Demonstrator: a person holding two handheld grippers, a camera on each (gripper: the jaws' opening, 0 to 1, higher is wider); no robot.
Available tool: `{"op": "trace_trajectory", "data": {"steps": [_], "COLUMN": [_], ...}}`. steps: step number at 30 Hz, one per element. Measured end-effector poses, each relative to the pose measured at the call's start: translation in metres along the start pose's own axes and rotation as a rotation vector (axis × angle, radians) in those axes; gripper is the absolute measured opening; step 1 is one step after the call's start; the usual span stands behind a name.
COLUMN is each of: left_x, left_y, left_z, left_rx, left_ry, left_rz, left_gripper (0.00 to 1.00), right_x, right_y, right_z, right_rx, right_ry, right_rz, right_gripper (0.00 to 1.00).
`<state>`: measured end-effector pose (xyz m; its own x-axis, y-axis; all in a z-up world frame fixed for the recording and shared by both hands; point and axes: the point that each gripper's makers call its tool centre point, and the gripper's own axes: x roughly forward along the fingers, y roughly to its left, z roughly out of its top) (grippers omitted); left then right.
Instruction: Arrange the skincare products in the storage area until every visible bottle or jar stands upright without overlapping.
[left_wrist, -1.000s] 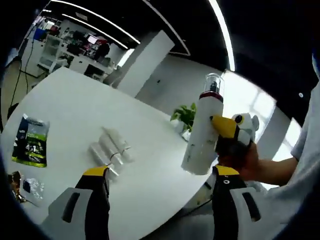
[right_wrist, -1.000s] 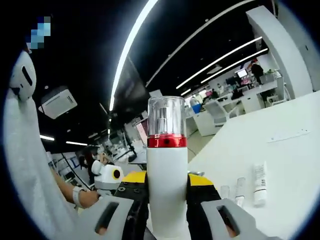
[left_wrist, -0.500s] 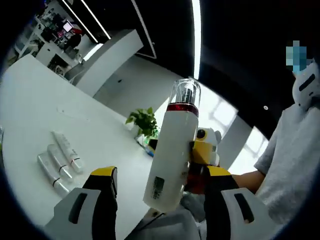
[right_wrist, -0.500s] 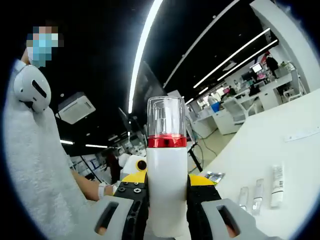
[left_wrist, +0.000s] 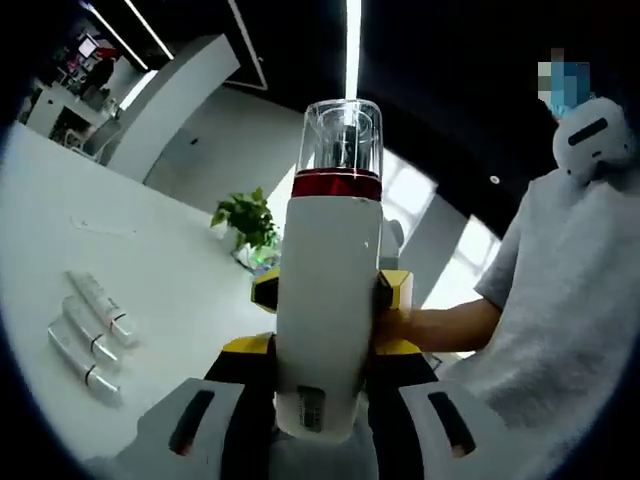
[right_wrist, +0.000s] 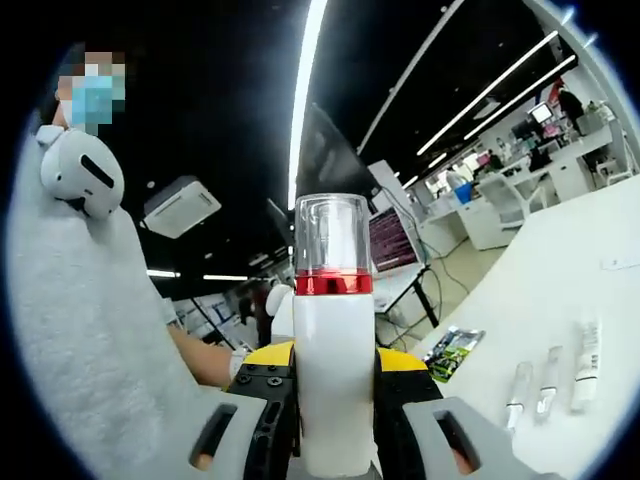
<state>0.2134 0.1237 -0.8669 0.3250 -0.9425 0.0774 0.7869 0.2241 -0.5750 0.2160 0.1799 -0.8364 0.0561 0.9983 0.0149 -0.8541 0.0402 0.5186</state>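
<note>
A white pump bottle (left_wrist: 330, 300) with a red collar and a clear cap stands upright in the air, held from two sides. In the left gripper view my left gripper (left_wrist: 322, 352) is shut on its lower body, the jaws pressed to both sides. Just behind it the right gripper's yellow fingertips (left_wrist: 397, 290) clamp the same bottle a little higher. In the right gripper view the bottle (right_wrist: 333, 380) rises between the jaws of my right gripper (right_wrist: 335, 362), shut on it. Three small clear-and-white tubes (left_wrist: 90, 325) lie side by side on the white table (left_wrist: 170, 290); these tubes (right_wrist: 550, 375) lie flat.
A green sachet (right_wrist: 452, 352) lies on the table (right_wrist: 600, 300) left of the tubes. A potted plant (left_wrist: 245, 220) stands at the table's far edge. The person in a grey top (left_wrist: 560, 300) stands close behind the grippers. Office desks and screens fill the background.
The left gripper has come in around the bottle and its jaws have narrowed onto it; half a second ago they stood wide apart. The right gripper still holds the bottle.
</note>
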Motion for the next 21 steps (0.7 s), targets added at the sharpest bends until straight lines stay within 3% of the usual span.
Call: {"op": "trace_trajectory", "data": {"steps": [5,12,15,21], "left_x": [-0.001,-0.004,-0.01,-0.02], "left_y": [0.002,0.023,0.041,0.062], "left_z": [0.0,0.01,0.009,0.009], "left_rx": [0.055,0.16,0.243,0.326], "left_ry": [0.025,0.044,0.099,0.144], "left_rz": [0.027,0.178,0.295,0.433], "left_gripper": [0.29,0.28,0.28,0.28], "right_x": [0.001,0.006,0.007,0.013], "right_y": [-0.001,-0.015,-0.027,-0.043], "right_z": [-0.001,0.01,0.01,0.007], "right_rx": [-0.01,-0.083,-0.149,-0.225], "right_ry": [0.0,-0.033,0.007,0.055], "right_rz": [0.002,-0.082,-0.168,-0.332], "right_gripper": [0.22,0.24,0.24,0.24]}}
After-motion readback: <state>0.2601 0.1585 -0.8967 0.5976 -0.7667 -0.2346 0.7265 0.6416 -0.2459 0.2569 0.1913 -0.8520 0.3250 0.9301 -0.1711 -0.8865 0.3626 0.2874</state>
